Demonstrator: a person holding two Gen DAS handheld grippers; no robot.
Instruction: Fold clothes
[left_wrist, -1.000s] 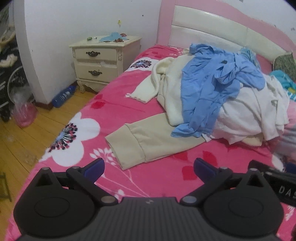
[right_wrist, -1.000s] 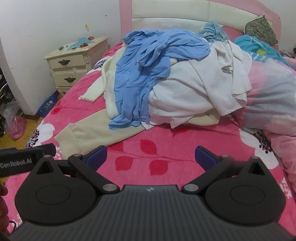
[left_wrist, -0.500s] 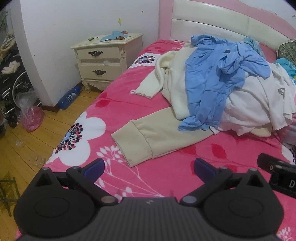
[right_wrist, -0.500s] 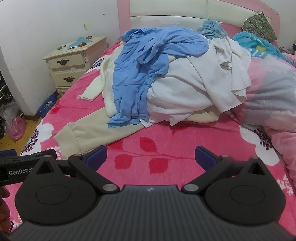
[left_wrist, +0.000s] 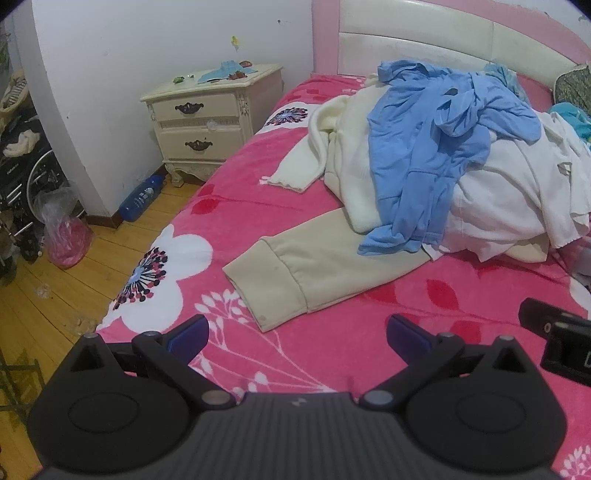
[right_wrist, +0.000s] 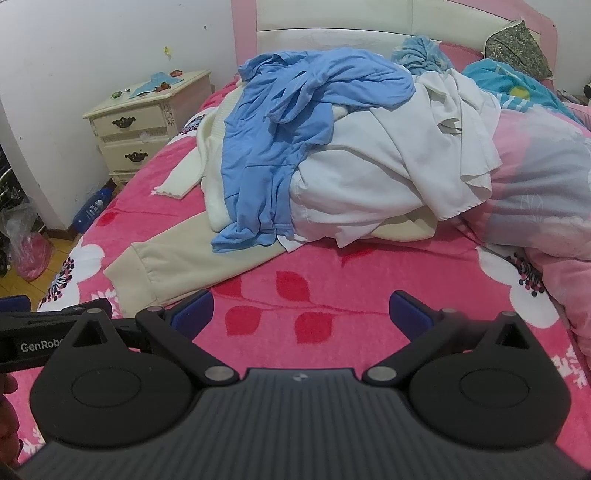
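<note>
Both grippers hover over a pink floral bedspread (left_wrist: 229, 206), jaws spread wide and holding nothing. Ahead of the left gripper (left_wrist: 297, 334) lies a beige garment (left_wrist: 317, 266), its cuffed end nearest the tool. Beyond the right gripper (right_wrist: 301, 310), a blue shirt (right_wrist: 295, 122) drapes a heap of white clothes (right_wrist: 388, 166). A nightstand (left_wrist: 207, 118) stands far left.

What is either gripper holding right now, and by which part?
Nothing is held. The left gripper and the right gripper are both open over the pink floral blanket, short of the beige cuffed garment and the clothes pile.
</note>
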